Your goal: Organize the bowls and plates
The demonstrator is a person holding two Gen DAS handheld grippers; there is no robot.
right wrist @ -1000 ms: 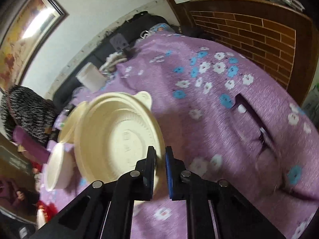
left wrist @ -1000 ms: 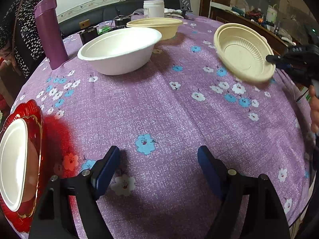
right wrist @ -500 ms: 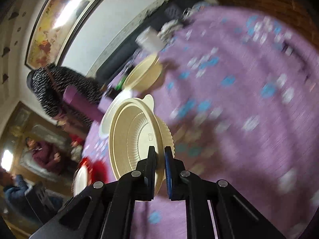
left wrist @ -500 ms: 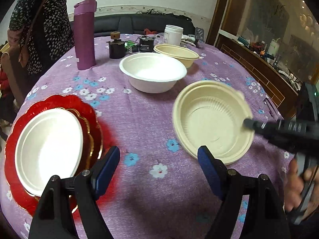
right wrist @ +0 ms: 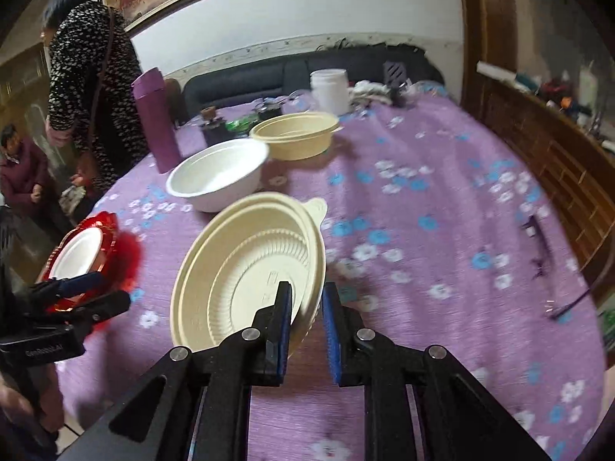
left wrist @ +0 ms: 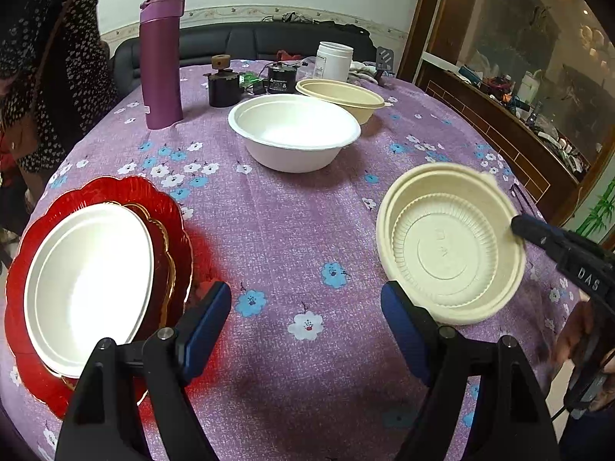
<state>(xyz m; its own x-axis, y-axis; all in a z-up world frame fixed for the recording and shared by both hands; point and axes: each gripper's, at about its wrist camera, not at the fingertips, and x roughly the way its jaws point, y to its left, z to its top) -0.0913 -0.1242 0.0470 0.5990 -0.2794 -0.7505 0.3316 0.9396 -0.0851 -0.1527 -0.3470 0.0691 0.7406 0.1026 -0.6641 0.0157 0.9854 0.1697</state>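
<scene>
A cream plastic plate [left wrist: 447, 244] lies low over the purple floral tablecloth at the right, tilted; it also shows in the right wrist view [right wrist: 246, 276]. My right gripper [right wrist: 306, 309] has its jaws a little apart around the plate's near rim, which sits loose between them. My left gripper [left wrist: 305, 320] is open and empty above the cloth. A white plate [left wrist: 88, 284] sits on a red scalloped plate [left wrist: 169, 207] at the left. A white bowl [left wrist: 294, 130] and a cream bowl [left wrist: 342, 96] stand further back.
A tall purple flask [left wrist: 159, 57], a white jar [left wrist: 333, 60] and small dark containers [left wrist: 225, 86] stand at the table's far side. A person in a spotted top [right wrist: 90, 77] stands at the far left. A wooden cabinet [left wrist: 499, 130] runs along the right.
The cream plate has come down and toward me at the right of the table. My right gripper's jaws have parted slightly on its rim. My left gripper has stayed open.
</scene>
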